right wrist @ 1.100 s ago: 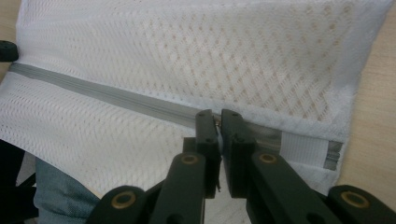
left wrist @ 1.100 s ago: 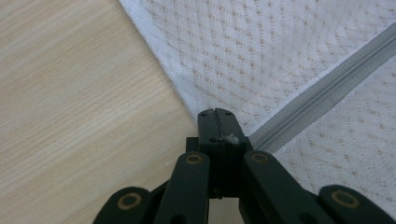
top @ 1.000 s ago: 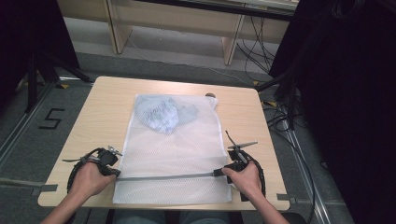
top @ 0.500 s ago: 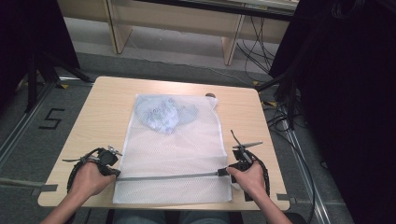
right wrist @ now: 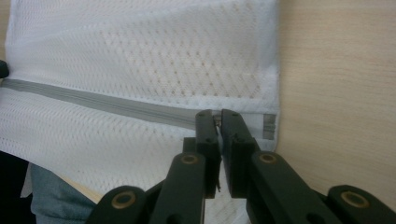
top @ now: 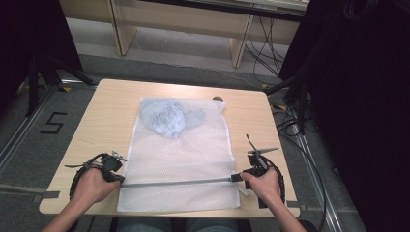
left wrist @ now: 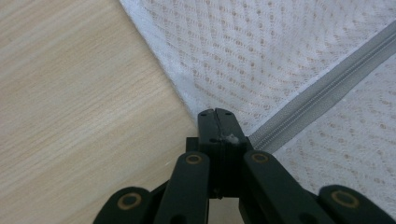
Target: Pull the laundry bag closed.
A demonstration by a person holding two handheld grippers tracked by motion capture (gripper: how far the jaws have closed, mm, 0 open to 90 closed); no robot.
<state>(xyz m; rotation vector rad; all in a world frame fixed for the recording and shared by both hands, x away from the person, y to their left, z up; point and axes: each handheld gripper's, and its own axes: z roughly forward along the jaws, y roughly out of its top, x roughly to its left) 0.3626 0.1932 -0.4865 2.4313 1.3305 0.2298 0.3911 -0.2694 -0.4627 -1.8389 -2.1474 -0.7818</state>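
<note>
A white mesh bag (top: pixel 179 159) lies flat on the table (top: pixel 106 116), cloth (top: pixel 167 118) inside. Left gripper (left wrist: pixel 217 122) pinches the zipper (top: pixel 179 183) end closed; right gripper (right wrist: pixel 219 125) clamps the pull. The bag looks light, limp and best held by its zipper.

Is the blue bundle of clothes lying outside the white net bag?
No, the blue bundle sits inside the white net bag, under its mesh at the far end in the high view.
</note>
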